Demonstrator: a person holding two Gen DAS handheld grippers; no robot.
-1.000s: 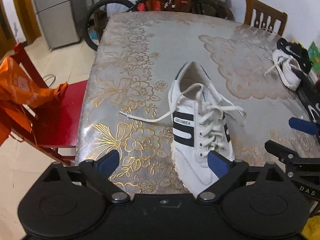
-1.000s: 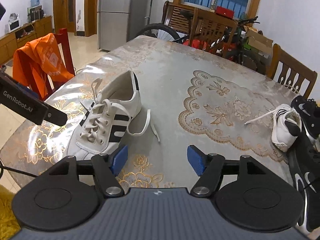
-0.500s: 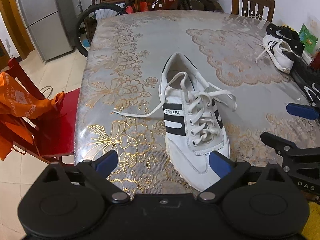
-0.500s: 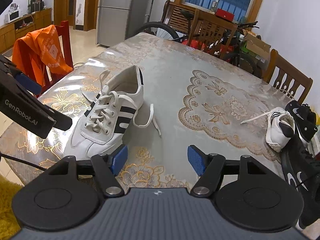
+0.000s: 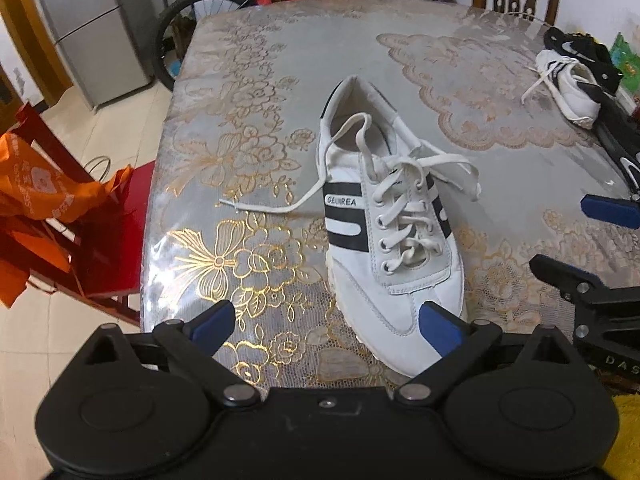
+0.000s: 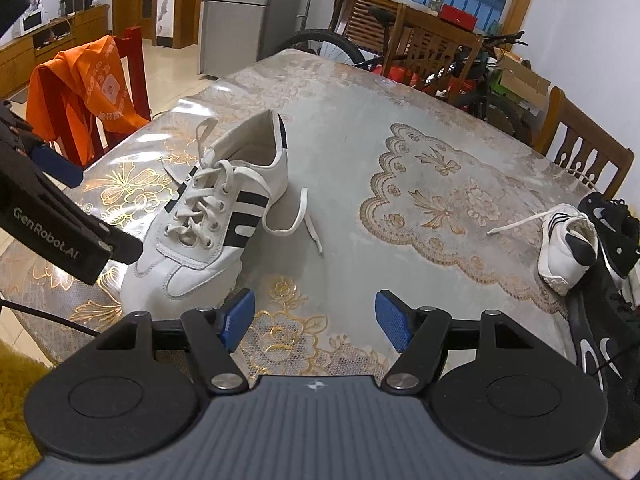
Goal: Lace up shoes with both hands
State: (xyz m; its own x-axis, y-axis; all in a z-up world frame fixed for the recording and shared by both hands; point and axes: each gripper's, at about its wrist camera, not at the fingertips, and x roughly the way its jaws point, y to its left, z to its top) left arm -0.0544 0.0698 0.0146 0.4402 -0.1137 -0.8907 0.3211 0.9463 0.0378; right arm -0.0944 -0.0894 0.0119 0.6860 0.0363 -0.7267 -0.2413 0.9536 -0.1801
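Observation:
A white shoe with black stripes [image 5: 384, 232] lies on the table, toe toward me, laced through its eyelets with both lace ends loose. One lace end [image 5: 260, 206] trails left on the table; the other [image 6: 304, 220] loops on the right side. My left gripper [image 5: 326, 326] is open and empty above the table's near edge, its right pad over the shoe's toe. My right gripper [image 6: 314, 316] is open and empty, just right of the toe [image 6: 168, 280]. Each gripper shows in the other's view.
A second white shoe [image 6: 566, 244] and black shoes [image 6: 612, 220] lie at the table's right edge. A red chair with an orange cloth [image 5: 44, 196] stands left of the table [image 5: 280, 60]. Wooden chairs and bicycles stand beyond the far end.
Both grippers have shifted slightly, so the shoe sits a little more centred and nearer in the views. Both stay open; the shoe and laces have not moved.

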